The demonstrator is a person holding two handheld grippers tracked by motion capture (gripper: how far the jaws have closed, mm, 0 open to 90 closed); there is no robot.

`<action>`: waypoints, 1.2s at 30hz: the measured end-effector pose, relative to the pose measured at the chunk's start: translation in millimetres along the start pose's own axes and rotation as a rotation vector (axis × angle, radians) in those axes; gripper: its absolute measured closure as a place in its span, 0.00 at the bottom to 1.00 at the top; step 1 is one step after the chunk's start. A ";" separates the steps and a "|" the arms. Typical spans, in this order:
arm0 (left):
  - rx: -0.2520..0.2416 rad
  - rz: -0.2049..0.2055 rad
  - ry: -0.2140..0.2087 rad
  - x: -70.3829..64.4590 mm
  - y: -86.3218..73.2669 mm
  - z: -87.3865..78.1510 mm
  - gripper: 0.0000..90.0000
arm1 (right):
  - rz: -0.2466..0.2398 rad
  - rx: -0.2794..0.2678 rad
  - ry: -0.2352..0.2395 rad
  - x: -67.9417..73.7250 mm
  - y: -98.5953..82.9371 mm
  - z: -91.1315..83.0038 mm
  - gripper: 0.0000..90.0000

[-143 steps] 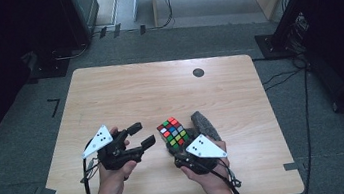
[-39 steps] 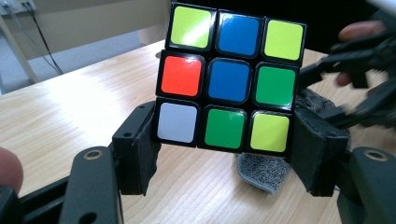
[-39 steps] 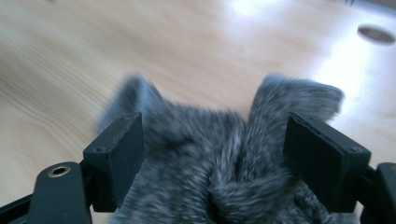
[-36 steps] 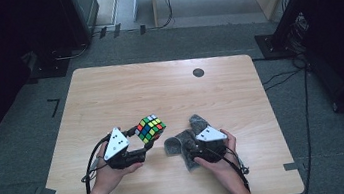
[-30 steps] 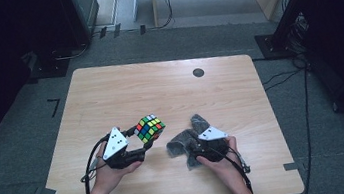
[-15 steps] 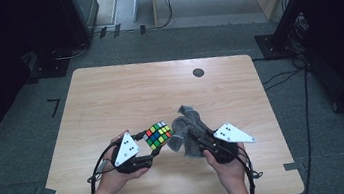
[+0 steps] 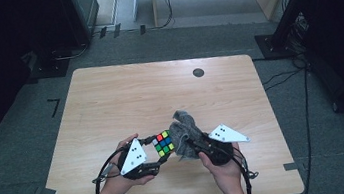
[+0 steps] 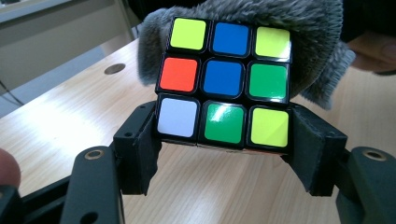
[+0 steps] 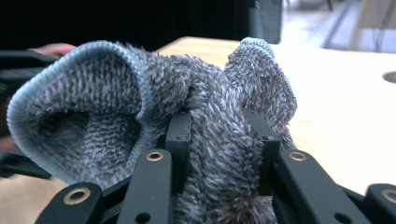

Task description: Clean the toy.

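Light wooden table (image 7: 125, 98) with rounded corners and grain running side to side, standing on grey carpet. Small dark round hole (image 7: 198, 72) sunk in the top, well beyond both pairs of jaws, near the far edge: up and to the left of the left gripper (image 8: 224, 154) jaws, far off to the right of the right gripper (image 9: 219, 140) jaws. Bare wood below and ahead of both, glossy with glare to the left of the left jaws. Cube (image 8: 224, 84) between the left jaws held clear of the top. Grey cloth (image 9: 116, 107) pinched in the right jaws, low over the wood; touching it or not, cannot tell.
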State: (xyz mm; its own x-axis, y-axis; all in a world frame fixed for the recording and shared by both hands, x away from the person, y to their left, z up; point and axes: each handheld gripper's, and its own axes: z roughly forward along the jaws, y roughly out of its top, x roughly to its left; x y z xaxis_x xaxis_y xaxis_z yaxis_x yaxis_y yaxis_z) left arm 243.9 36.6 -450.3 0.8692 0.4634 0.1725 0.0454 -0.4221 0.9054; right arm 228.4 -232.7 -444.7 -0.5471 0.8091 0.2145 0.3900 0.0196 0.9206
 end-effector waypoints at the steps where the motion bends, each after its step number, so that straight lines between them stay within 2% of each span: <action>1: 0.015 0.009 0.011 -0.3 -0.2 0.8 0.37 | -0.008 -0.021 -0.017 0.8 1.4 -2.9 0.76; 3: 0.055 0.025 0.039 -1.9 -0.2 4.0 0.37 | -0.047 -0.080 -0.027 9.7 7.7 -10.7 0.76; 5: 0.092 0.042 0.061 -4.8 0.6 7.2 0.37 | -0.136 -0.107 -0.018 24.8 14.1 -15.2 0.76; 6: 0.111 0.051 0.072 -6.9 1.9 9.0 0.37 | -0.201 -0.112 -0.009 35.6 16.5 -15.7 0.76; 8: 0.136 0.061 0.082 -13.2 5.8 12.3 0.37 | -0.344 -0.083 -0.009 58.7 16.7 -11.1 0.75; 9: 0.144 0.070 0.086 -15.4 7.3 12.9 0.37 | -0.440 -0.054 -0.029 71.6 13.4 -5.5 0.75; 10: 0.156 0.084 0.096 -18.8 9.6 13.7 0.37 | -0.490 -0.042 -0.040 77.8 10.2 -1.9 0.75; 11: 0.165 0.091 0.104 -20.2 10.6 13.9 0.37 | -0.563 -0.022 -0.060 84.8 4.6 4.4 0.75; 13: 0.190 0.103 0.118 -20.9 10.4 15.3 0.38 | -0.631 -0.008 -0.096 87.6 -1.7 10.6 0.75; 15: 0.188 0.086 0.104 -18.6 8.3 15.6 0.38 | -0.610 -0.005 -0.108 82.1 -0.9 11.7 0.75; 20: 0.170 0.071 0.101 -15.1 7.7 14.3 0.38 | -0.516 -0.003 -0.249 55.9 6.7 3.8 0.75; 21: 0.169 0.069 0.104 -14.6 7.7 14.1 0.38 | -0.497 -0.006 -0.264 51.2 7.7 1.5 0.75; 23: 0.175 0.066 0.109 -13.7 6.9 14.3 0.38 | -0.474 -0.024 -0.246 50.9 8.9 -1.9 0.74; 24: 0.180 0.070 0.110 -13.5 6.4 14.4 0.38 | -0.480 -0.041 -0.218 55.0 9.3 -2.9 0.74; 26: 0.179 0.074 0.108 -14.1 6.2 14.5 0.38 | -0.514 -0.052 -0.160 64.7 8.2 -1.4 0.73; 27: 0.170 0.071 0.106 -14.9 6.6 14.3 0.38 | -0.549 -0.046 -0.128 72.8 6.2 1.3 0.73; 29: 0.161 0.077 0.098 -15.9 8.7 12.4 0.38 | -0.588 -0.022 -0.104 80.6 2.9 5.9 0.72; 30: 0.161 0.082 0.101 -16.0 8.9 12.1 0.38 | -0.596 -0.019 -0.107 81.1 1.5 7.4 0.72; 31: 0.159 0.083 0.101 -15.6 8.7 11.7 0.38 | -0.584 -0.021 -0.104 79.0 1.9 7.5 0.72; 33: 0.153 0.075 0.096 -13.5 7.6 10.9 0.38 | -0.511 -0.023 -0.109 67.4 6.0 5.4 0.72; 34: 0.145 0.072 0.094 -12.4 7.1 10.3 0.38 | -0.461 -0.030 -0.128 57.6 9.1 2.3 0.73; 36: 0.098 0.044 0.062 -9.1 6.5 6.7 0.38 | -0.406 -0.027 -0.183 44.6 12.5 -3.2 0.73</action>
State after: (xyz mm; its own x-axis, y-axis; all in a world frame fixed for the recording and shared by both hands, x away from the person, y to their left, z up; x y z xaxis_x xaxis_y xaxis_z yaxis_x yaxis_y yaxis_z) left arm 239.6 24.4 -448.5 0.8392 0.4891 0.2378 0.0587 -0.5161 0.8545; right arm 206.5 -198.2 -422.6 -0.5110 0.8297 -0.2247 0.1499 0.3434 0.9272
